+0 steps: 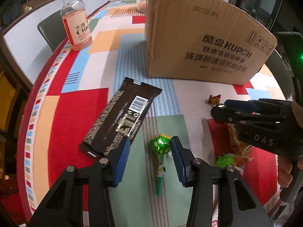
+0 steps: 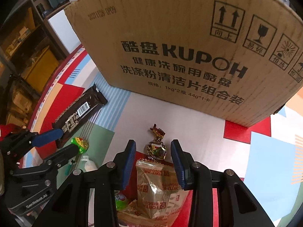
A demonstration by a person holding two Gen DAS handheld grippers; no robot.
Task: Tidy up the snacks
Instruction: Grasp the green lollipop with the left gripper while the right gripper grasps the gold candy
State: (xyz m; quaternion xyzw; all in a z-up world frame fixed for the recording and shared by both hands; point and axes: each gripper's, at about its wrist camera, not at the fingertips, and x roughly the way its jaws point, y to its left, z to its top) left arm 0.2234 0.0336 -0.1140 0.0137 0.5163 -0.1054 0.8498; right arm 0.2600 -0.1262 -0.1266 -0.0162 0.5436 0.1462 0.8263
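A green-wrapped lollipop (image 1: 160, 147) lies on the patterned tablecloth between the fingers of my left gripper (image 1: 150, 140). The gripper is open: the right pad is at the wrapper and the left pad stands clear of it. A dark chocolate bar (image 1: 121, 117) lies just left of that gripper. My right gripper (image 2: 153, 143) is open and points down over a gold-wrapped candy (image 2: 156, 149) and a fortune biscuit packet (image 2: 155, 185), and neither pad touches them. Behind both stands the cardboard box (image 2: 180, 47). A second green lollipop (image 1: 225, 159) lies near the right gripper (image 1: 221, 111).
A bottle of pink drink (image 1: 75, 22) stands at the table's far left edge, with a dark chair (image 1: 47, 30) behind it. A pale basket (image 1: 141, 2) sits behind the box. A small red-gold candy (image 1: 215, 99) lies in front of the box. Shelves stand off to the left (image 2: 28, 56).
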